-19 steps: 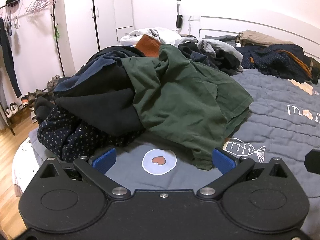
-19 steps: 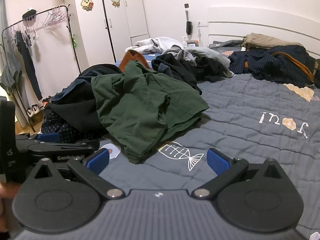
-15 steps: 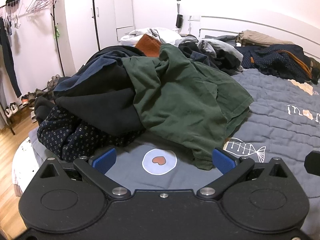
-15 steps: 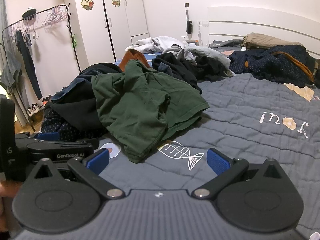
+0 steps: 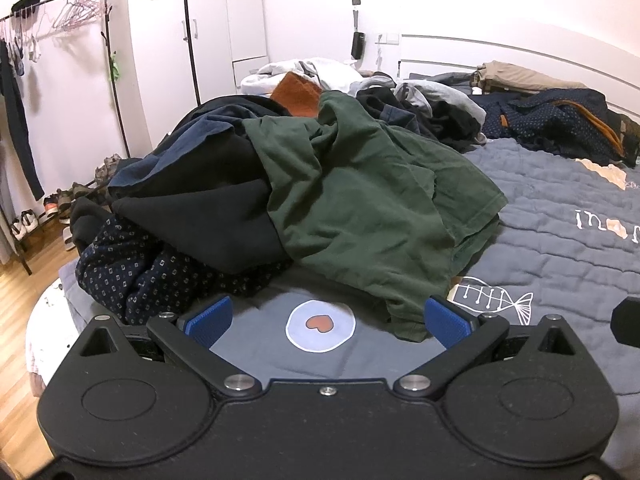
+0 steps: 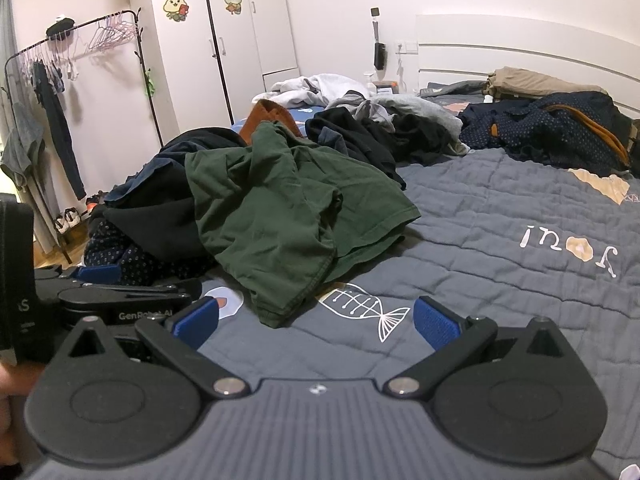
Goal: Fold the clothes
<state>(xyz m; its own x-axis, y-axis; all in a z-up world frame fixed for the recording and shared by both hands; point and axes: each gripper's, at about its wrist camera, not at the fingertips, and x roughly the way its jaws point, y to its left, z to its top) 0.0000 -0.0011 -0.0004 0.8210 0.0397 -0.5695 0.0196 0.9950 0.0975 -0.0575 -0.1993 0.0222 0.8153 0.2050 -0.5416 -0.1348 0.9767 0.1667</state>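
A crumpled dark green shirt [image 5: 372,200] [image 6: 280,216] lies on top of a heap of dark clothes on the grey quilt. Under it on the left sit a black garment [image 5: 200,220] and a navy patterned one [image 5: 148,276]. My left gripper [image 5: 326,318] hovers open just in front of the heap, its right blue pad close to the shirt's lower hem, nothing between the pads. My right gripper [image 6: 316,320] stands open over the quilt to the right of the shirt's hem, holding nothing. The left gripper [image 6: 120,300] shows at the left of the right wrist view.
More clothes are piled further back: grey and black ones [image 6: 380,128], a navy dotted heap [image 6: 552,132] and beige trousers [image 6: 536,80] by the headboard. The quilt [image 6: 500,240] lies flat to the right. A clothes rack [image 5: 60,40], shoes and wardrobe stand at the left.
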